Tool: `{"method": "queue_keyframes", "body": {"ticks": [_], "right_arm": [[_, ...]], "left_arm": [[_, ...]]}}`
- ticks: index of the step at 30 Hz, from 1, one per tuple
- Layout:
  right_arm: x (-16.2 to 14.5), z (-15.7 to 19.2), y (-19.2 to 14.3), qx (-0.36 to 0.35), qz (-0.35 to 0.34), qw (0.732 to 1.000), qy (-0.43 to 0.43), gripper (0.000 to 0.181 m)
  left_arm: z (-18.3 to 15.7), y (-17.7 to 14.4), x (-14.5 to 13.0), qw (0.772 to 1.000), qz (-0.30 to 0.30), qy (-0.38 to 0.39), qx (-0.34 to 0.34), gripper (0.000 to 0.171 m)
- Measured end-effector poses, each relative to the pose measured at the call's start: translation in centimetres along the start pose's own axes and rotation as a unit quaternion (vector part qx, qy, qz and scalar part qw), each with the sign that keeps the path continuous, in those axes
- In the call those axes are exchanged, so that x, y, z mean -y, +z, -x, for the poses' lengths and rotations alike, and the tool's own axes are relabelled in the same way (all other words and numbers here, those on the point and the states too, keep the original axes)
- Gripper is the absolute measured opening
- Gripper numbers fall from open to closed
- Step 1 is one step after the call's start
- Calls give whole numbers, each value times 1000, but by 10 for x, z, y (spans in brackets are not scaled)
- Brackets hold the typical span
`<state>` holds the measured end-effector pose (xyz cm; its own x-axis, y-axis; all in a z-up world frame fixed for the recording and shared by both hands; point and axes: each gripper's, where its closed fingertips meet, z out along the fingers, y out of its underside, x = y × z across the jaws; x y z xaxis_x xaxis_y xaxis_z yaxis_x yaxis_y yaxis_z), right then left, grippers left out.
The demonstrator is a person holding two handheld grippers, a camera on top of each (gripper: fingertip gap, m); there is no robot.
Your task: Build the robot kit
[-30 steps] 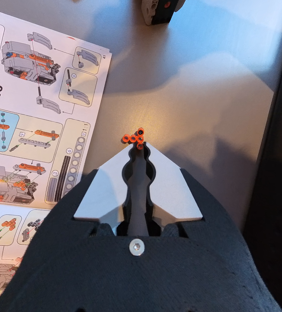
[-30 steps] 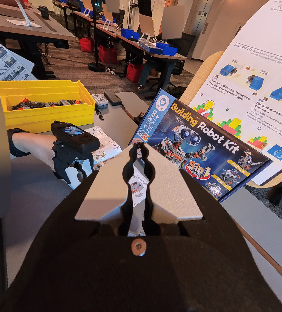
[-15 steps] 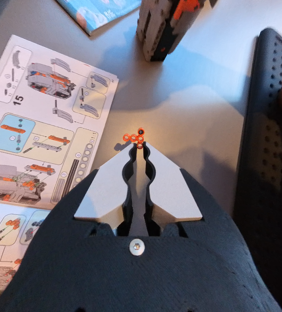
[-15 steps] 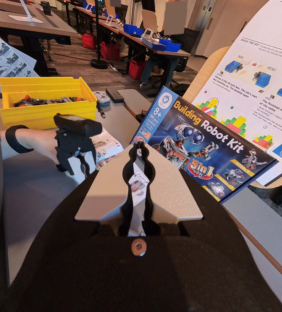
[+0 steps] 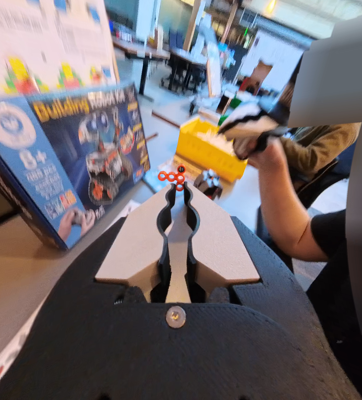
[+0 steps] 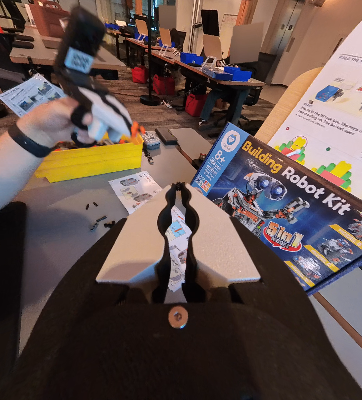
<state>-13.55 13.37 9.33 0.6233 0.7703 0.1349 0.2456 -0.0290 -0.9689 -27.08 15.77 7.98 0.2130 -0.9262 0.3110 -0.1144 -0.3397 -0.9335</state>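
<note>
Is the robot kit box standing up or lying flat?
Standing: the kit box rests on its long edge on the grey table, front face tilted back.

Open office: rows of wood-topped desks point(image 6: 216, 71) with blue bins point(image 6: 237, 74), red bags point(image 6: 163, 85) beneath, dark patterned carpet point(image 6: 123, 91), pale walls.

In the left wrist view the blue kit box point(image 5: 52, 164), the poster point(image 5: 45, 43) behind it and the room beyond are smeared by motion blur. The yellow bin point(image 5: 208, 149) is partly covered by the right gripper point(image 5: 223, 129), whose jaws cannot be made out. The small dark model point(image 5: 208, 184) on the counter point(image 5: 13, 270) is too blurred to be identified. In the right wrist view the left gripper point(image 6: 134, 129) is blurred, and the orange piece point(image 6: 137, 128) at its tip is not resolved. The poster point(image 6: 338, 121) is cut off by the right edge. The booklet point(image 6: 136, 190) is partly hidden behind the right gripper point(image 6: 178, 185), where a tiny dark item point(image 6: 178, 186) between the jaws cannot be identified
</note>
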Motion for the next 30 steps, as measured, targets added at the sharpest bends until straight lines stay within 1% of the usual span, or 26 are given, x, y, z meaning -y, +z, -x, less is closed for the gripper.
{"method": "queue_keyframes", "body": {"ticks": [2, 4, 6, 8, 10, 14, 18, 22, 25, 28, 30], "right_arm": [[-3, 2, 6, 5, 4, 1000, 2, 3], [-4, 4, 12, 10, 6, 1000, 2, 3], [-5, 7, 17, 20, 4, 1000, 6, 3], [-6, 12, 23, 33, 2, 999, 11, 3], [-8, 15, 29, 44, 1, 999, 18, 3], [-11, 23, 42, 72, -7, 997, 37, 3], [-14, 27, 52, 84, -8, 995, 49, 3], [-10, 26, 53, 83, -24, 995, 56, 3], [-2, 27, 52, 91, -53, 992, 76, 3], [2, 25, 49, 85, -60, 992, 75, 3], [4, 24, 46, 80, -64, 992, 73, 3]], "left_arm": [[-17, -9, 32, 999, -40, 16, -12, 3], [-29, -11, 46, 998, -58, 29, -17, 4], [-30, -11, 43, 997, -61, 33, -14, 4], [-25, -11, 33, 998, -54, 15, -27, 3], [-16, -13, 29, 997, -50, -15, -48, 3], [-6, -18, 25, 991, -65, -54, -103, 3], [2, -10, 20, 980, -77, -102, -154, 3], [-4, -4, 22, 970, -88, -119, -194, 3], [0, 5, 16, 972, -74, -123, -183, 3], [1, 8, 17, 969, -79, -135, -191, 3], [2, 10, 17, 971, -79, -133, -183, 3]]}}
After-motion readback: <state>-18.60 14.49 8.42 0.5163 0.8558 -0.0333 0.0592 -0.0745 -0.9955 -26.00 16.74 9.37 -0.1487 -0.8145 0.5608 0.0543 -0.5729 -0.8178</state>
